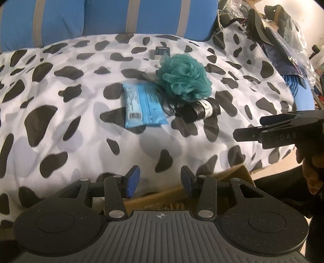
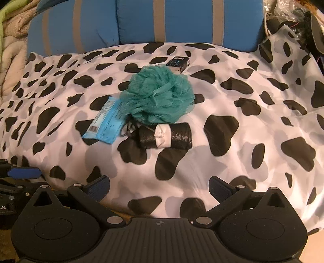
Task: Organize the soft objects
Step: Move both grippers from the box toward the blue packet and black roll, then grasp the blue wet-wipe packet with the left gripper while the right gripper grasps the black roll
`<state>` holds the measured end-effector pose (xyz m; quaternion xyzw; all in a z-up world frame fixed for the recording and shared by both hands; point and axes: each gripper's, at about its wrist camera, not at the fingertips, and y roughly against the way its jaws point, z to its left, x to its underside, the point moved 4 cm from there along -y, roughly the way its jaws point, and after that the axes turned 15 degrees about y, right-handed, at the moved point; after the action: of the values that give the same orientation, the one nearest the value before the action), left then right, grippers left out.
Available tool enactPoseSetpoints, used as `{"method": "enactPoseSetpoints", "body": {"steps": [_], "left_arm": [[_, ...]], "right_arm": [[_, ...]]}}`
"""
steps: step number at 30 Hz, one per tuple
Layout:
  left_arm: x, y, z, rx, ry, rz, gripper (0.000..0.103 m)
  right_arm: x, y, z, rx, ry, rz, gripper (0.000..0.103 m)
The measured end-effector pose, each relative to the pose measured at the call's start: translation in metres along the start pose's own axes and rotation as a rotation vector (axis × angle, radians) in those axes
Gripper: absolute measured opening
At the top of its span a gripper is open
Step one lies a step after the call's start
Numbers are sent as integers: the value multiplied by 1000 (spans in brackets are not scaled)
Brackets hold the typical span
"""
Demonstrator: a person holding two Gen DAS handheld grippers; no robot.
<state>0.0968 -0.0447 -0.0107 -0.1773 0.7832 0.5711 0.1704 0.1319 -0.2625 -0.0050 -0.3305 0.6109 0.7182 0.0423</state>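
A teal mesh bath pouf (image 1: 183,77) (image 2: 161,96) lies on a cow-print cover (image 1: 60,125) (image 2: 243,125). A light blue wipes packet (image 1: 142,105) (image 2: 105,122) lies flat to its left. A black bag roll with a white band (image 1: 199,109) (image 2: 167,136) lies just in front of the pouf, with a black hair tie (image 1: 168,106) beside it. My left gripper (image 1: 160,181) is open and empty, well short of the objects, above a cardboard box (image 1: 232,174). My right gripper (image 2: 159,187) is open and empty, near the cover's front edge; it also shows in the left wrist view (image 1: 249,129).
A small black box (image 1: 162,51) (image 2: 178,62) lies behind the pouf. Blue cushions with grey stripes (image 1: 121,16) (image 2: 162,20) back the cover. A clutter of bags and cables (image 1: 283,40) sits at the right. A quilted blanket (image 2: 10,50) lies at the left.
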Motion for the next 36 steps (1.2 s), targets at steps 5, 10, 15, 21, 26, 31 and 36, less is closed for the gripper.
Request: {"method": "enactPoseSetpoints", "body": {"steps": [5, 10, 15, 21, 26, 31, 36], "left_arm": [[-14, -6, 4, -13, -8, -23, 44], [-28, -13, 10, -20, -7, -28, 44], [-43, -21, 17, -20, 10, -29, 44], [-61, -27, 21, -45, 3, -62, 64], [-73, -36, 23, -52, 9, -49, 65], [-80, -43, 23, -51, 5, -34, 65], [-85, -47, 24, -51, 6, -25, 65]], "right_arm": [[-7, -12, -2, 50, 44, -8, 103], [-16, -23, -6, 52, 68, -28, 103], [-25, -38, -13, 12, 70, 5, 103], [-34, -58, -17, -34, 79, 37, 103], [-43, -74, -20, -45, 83, 36, 103], [-51, -95, -24, -36, 95, 51, 103], [-52, -112, -27, -63, 64, 72, 96]]}}
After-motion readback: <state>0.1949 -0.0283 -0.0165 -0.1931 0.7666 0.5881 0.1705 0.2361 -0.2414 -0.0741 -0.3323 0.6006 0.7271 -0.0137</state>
